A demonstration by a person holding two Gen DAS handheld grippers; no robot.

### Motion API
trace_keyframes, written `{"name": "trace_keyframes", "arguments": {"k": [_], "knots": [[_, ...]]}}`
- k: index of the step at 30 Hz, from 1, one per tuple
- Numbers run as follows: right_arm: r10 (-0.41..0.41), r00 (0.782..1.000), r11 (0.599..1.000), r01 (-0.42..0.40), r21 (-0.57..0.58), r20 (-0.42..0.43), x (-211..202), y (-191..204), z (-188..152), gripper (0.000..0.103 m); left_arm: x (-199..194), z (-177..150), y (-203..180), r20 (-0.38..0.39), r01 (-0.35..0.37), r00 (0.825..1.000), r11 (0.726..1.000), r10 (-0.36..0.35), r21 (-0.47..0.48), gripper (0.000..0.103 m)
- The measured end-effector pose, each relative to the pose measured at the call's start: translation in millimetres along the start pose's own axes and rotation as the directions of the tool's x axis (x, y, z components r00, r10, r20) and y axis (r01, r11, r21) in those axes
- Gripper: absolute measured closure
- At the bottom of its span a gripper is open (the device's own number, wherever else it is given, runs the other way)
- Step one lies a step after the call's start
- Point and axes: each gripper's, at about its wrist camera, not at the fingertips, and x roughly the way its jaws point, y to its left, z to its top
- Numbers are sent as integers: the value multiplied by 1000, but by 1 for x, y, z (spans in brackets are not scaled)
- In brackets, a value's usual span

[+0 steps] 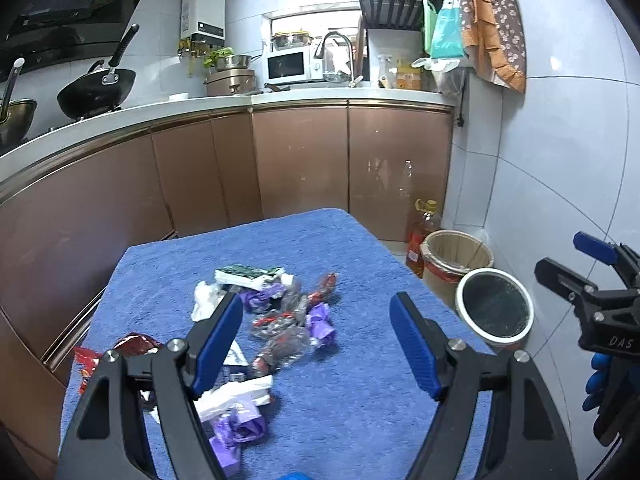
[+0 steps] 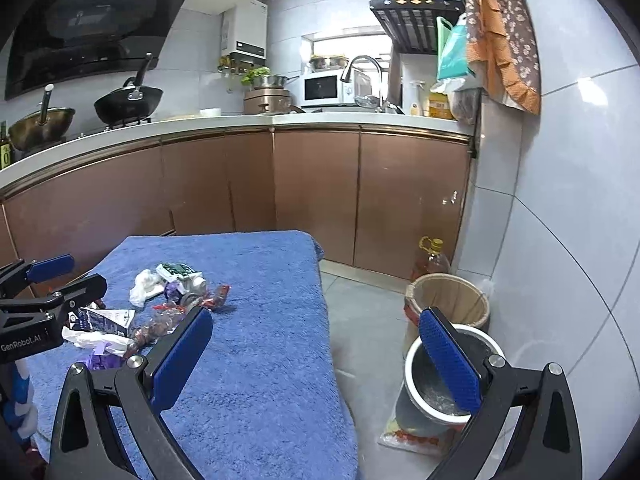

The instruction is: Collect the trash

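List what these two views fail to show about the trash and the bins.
- White-rimmed bin: its inside is partly hidden by a right gripper finger in the right wrist view.
- Trash pile: its near wrappers are covered by the left gripper fingers in the left wrist view.
- Wrapper print: too small and blurred in both views.
- Lined bin: its bottom is hidden by its own wall.

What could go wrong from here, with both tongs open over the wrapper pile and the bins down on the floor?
1. The wrappers lie tangled and overlapping on the blue towel; the left tongs may lift several, and some could drop.
2. The white-rimmed bin stands below the table edge, off to the right, so light pieces carried across the gap may land on the floor.
3. Closing low could pinch the towel's pile and drag it.
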Motion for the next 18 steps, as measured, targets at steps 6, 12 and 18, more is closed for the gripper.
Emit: {"name": "trace_keyframes", "arguments": {"k": [6,12,18], "knots": [[41,999,999,-42,-12,-32,17,10,-1,0,13,-5,28,-61,-15,998,999,12,-40,28],[121,989,992,-123,-26,-89,39,25,0,0,15,-14,67,-88,-58,995,994,50,-92,28],[258,952,965,-262,0,-167,67,41,-3,0,9,-31,117,-135,-121,986,981,101,-149,28]]}}
